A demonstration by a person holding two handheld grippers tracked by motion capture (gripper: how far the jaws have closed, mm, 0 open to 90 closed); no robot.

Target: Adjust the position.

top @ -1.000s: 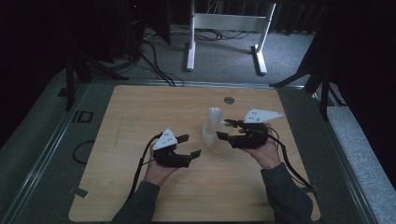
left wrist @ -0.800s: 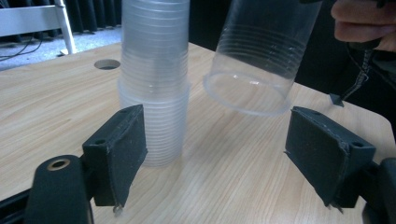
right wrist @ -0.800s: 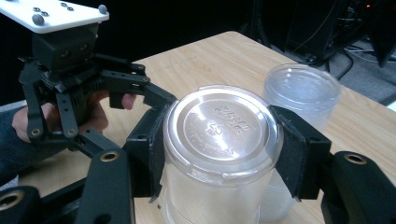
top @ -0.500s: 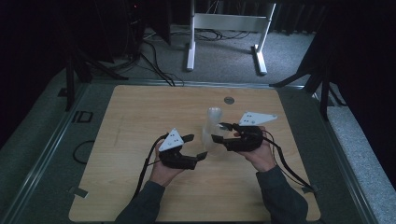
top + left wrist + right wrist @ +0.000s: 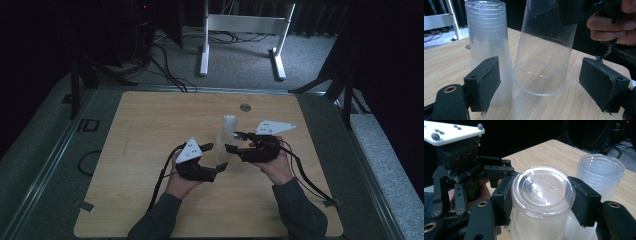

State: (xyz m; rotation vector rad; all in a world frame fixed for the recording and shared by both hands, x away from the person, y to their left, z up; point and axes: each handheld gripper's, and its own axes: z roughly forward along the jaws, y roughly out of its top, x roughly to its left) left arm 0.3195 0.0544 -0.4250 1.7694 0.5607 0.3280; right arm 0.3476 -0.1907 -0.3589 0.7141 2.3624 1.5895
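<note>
A stack of clear plastic cups (image 5: 229,126) (image 5: 487,37) (image 5: 600,175) stands upside down on the wooden table (image 5: 150,130). Just beside it is a single clear cup (image 5: 544,50) (image 5: 544,187) (image 5: 223,152), also upside down and tilted. My right gripper (image 5: 544,195) (image 5: 231,142) is shut on this cup near its base. My left gripper (image 5: 544,85) (image 5: 212,159) is open; its jaws have just been opening. The cup's rim sits between the pads (image 5: 485,82), touching neither.
A small round metal insert (image 5: 245,107) lies in the tabletop at the far side. Behind the table stands a white frame (image 5: 240,30), with cables on the grey floor. Each gripper trails a black cable (image 5: 310,180) towards the near edge.
The left gripper's jaws have spread apart beside the single cup. Both hands have stayed almost where they were, and the right gripper still holds the cup.
</note>
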